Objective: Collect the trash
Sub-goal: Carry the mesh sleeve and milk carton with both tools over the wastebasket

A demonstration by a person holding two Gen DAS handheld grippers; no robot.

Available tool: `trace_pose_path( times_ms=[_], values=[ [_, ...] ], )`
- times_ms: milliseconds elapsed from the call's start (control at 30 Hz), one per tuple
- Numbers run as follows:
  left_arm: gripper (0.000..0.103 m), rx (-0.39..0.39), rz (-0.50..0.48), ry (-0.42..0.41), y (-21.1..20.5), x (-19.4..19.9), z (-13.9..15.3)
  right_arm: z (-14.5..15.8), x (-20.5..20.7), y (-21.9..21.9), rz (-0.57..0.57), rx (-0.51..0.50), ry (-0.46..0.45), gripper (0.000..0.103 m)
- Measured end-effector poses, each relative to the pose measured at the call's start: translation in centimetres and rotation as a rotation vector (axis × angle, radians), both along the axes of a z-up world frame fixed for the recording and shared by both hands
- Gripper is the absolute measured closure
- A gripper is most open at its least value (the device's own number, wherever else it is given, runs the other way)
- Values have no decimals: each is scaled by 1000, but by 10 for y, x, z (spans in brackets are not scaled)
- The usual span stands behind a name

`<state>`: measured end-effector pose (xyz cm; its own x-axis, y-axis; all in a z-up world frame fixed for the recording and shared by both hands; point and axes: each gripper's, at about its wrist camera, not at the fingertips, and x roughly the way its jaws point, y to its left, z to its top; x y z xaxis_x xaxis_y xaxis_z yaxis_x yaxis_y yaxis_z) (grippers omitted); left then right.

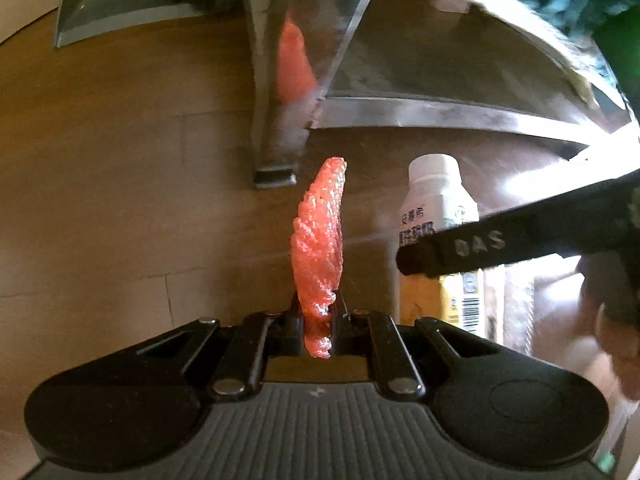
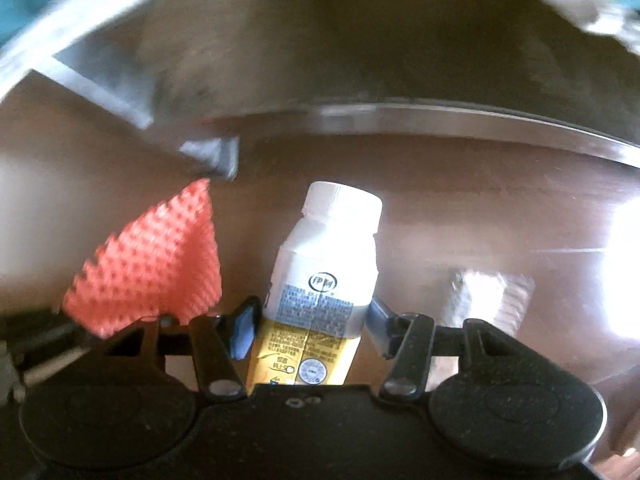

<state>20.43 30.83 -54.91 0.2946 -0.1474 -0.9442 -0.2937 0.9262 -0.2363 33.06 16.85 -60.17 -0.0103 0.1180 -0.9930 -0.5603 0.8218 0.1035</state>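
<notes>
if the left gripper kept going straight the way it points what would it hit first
Probably the wooden floor: the left gripper, shut on the red foam net, points steeply down at it. The metal leg stands close; depth unclear.

Below us lay open brown floor (image 1: 100, 200), bare to the left. Ahead, a metal frame leg (image 1: 276, 152) came down to the floor, its foot straight in front of our left tool (image 1: 318, 320), with a metal crossbar (image 1: 440, 116) running off to the right. Our tools hung close side by side: red foam net (image 1: 320, 240) in the left, white bottle (image 2: 328, 264) in the right tool (image 2: 308, 328), little room between them.
</notes>
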Motion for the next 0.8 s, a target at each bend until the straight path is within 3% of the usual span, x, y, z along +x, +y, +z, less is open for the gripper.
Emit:
trace_pose_path(
  times_ms=[200, 400, 700, 800],
  values=[
    [92, 17, -51, -1, -6, -24, 46, 60, -35, -33, 110, 15, -28, 48],
    [92, 75, -88, -76, -11, -40, 115, 140, -38, -76, 149, 67, -111, 48],
    [92, 241, -197, -244, -38, -51, 232, 272, -60, -113, 132, 210, -283, 48],
    [92, 342, -268, -310, -57, -57, 275, 319, -73, -132, 144, 252, -345, 48]
  ],
)
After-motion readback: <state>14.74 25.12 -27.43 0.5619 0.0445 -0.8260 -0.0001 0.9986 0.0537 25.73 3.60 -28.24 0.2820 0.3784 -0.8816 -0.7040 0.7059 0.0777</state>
